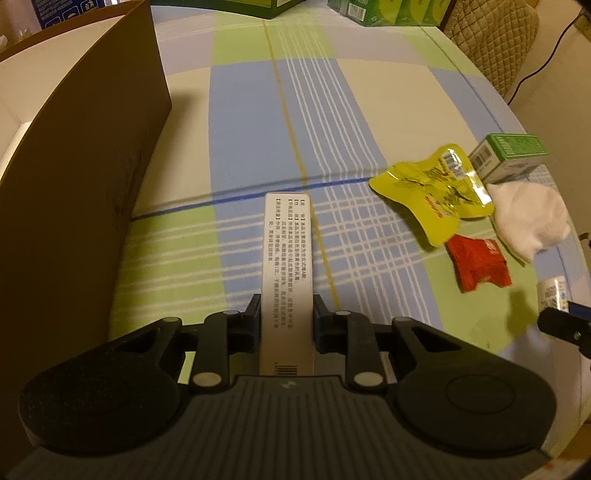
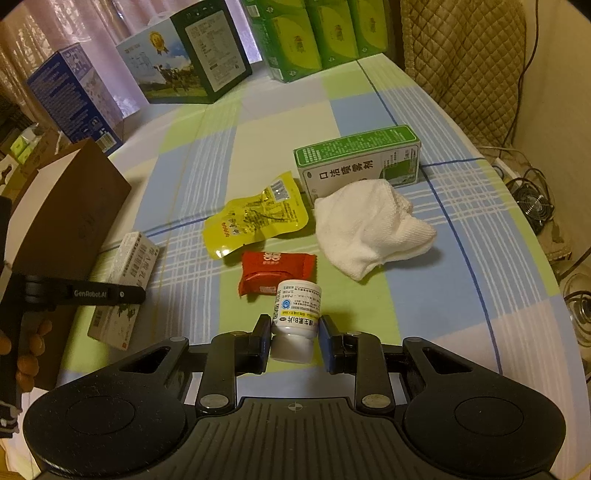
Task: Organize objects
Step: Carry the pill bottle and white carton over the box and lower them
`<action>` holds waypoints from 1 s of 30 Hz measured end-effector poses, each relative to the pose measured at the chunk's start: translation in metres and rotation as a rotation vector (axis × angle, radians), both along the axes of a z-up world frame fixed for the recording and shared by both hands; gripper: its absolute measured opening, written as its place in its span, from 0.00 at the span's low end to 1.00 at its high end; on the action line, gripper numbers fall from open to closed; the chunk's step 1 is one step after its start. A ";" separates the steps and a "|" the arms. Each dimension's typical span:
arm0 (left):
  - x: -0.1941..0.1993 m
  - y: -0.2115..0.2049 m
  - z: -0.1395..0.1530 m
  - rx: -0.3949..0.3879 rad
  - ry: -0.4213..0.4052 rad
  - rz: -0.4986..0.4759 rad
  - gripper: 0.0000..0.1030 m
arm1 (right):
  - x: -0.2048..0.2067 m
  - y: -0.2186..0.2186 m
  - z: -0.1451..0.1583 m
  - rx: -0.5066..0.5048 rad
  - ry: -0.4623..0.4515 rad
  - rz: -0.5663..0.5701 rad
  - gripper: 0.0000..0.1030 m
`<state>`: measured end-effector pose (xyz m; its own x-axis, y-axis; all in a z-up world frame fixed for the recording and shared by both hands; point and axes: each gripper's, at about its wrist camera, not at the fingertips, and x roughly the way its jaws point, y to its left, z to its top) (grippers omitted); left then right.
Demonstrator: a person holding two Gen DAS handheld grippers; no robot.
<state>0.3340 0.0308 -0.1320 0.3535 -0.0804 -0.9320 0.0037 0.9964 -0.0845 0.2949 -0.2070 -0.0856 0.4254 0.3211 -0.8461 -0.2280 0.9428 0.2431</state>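
Note:
My left gripper is shut on a long white medicine box printed with text, held just above the checked tablecloth and right of the brown cardboard box. In the right wrist view that white box shows beside the left gripper's black finger. My right gripper is shut on a small white pill bottle, cap toward the camera. Ahead of it lie a red snack packet, a yellow pouch, a white cloth and a green-and-white spray box.
Large cartons and green packs stand along the table's far edge. A quilted chair back and cables lie beyond the right edge. The tablecloth stretches ahead of the left gripper. A hand shows at the left.

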 end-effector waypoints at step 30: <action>-0.126 0.066 0.129 -0.166 -0.260 0.099 0.21 | -0.062 0.089 0.057 0.140 -0.084 0.246 0.23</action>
<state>0.2083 0.0971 -0.0026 0.5920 -0.1767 -0.7863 -0.0500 0.9657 -0.2547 0.2331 -0.1177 -0.0286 0.3874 0.5345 -0.7512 -0.4704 0.8153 0.3376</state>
